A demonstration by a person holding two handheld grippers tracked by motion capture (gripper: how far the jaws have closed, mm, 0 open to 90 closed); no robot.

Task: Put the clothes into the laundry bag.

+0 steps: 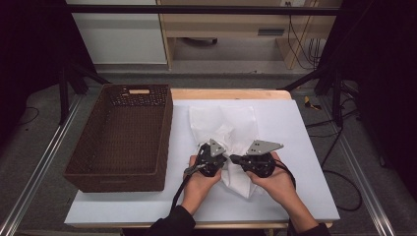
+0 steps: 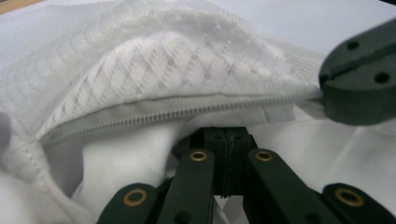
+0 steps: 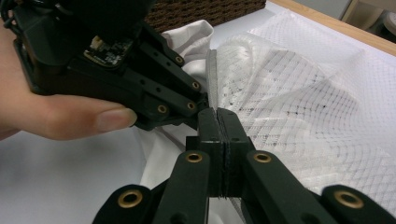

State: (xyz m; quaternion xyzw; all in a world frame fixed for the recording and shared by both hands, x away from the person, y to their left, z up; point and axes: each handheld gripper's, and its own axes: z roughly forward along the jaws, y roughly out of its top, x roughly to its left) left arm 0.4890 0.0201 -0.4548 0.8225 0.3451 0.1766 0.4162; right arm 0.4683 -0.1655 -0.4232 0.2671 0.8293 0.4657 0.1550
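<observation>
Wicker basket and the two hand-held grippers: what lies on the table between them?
In the high view, white table and the left edge of the white mesh laundry bag lie between the wicker basket and the grippers.

Both forearms come in from the near edge in dark sleeves, hands close together. The left hand (image 1: 199,184) wraps the black two-jaw left gripper (image 1: 220,158), angled toward the right one; its jaws are pressed together. The right hand (image 1: 276,182) cradles the black two-jaw right gripper (image 1: 235,159), pointing leftward, jaws likewise closed, tips nearly meeting the left's.
</observation>
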